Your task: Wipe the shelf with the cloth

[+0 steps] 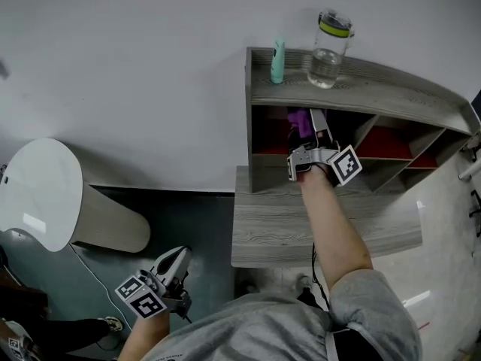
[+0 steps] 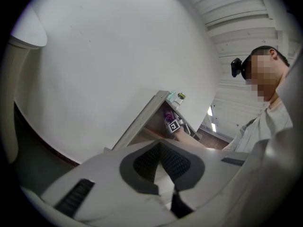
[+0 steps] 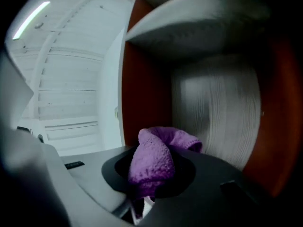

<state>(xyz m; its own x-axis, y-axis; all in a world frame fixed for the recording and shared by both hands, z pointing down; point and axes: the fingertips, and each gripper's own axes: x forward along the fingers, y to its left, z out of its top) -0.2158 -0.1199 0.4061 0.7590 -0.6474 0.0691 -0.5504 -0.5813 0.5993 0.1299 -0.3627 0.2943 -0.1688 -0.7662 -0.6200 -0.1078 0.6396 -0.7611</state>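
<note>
The grey wooden shelf unit (image 1: pixel 376 89) has red-lined compartments. My right gripper (image 1: pixel 310 130) reaches into the upper left compartment, shut on a purple cloth (image 1: pixel 299 118). In the right gripper view the cloth (image 3: pixel 156 160) bulges out between the jaws of the right gripper (image 3: pixel 152 176), close to the compartment's grey inner wall (image 3: pixel 218 112) and red side wall (image 3: pixel 142 79). My left gripper (image 1: pixel 175 262) hangs low at the lower left, away from the shelf. In its own view the left gripper (image 2: pixel 161 148) is shut with nothing between its pads, and the shelf (image 2: pixel 151 112) shows far off.
On the shelf's top stand a clear bottle with a green lid (image 1: pixel 329 47) and a teal tube (image 1: pixel 278 61). A wide grey ledge (image 1: pixel 285 228) juts out below the compartments. A white rounded object (image 1: pixel 41 194) and a thin cable (image 1: pixel 94 284) are on the floor at left.
</note>
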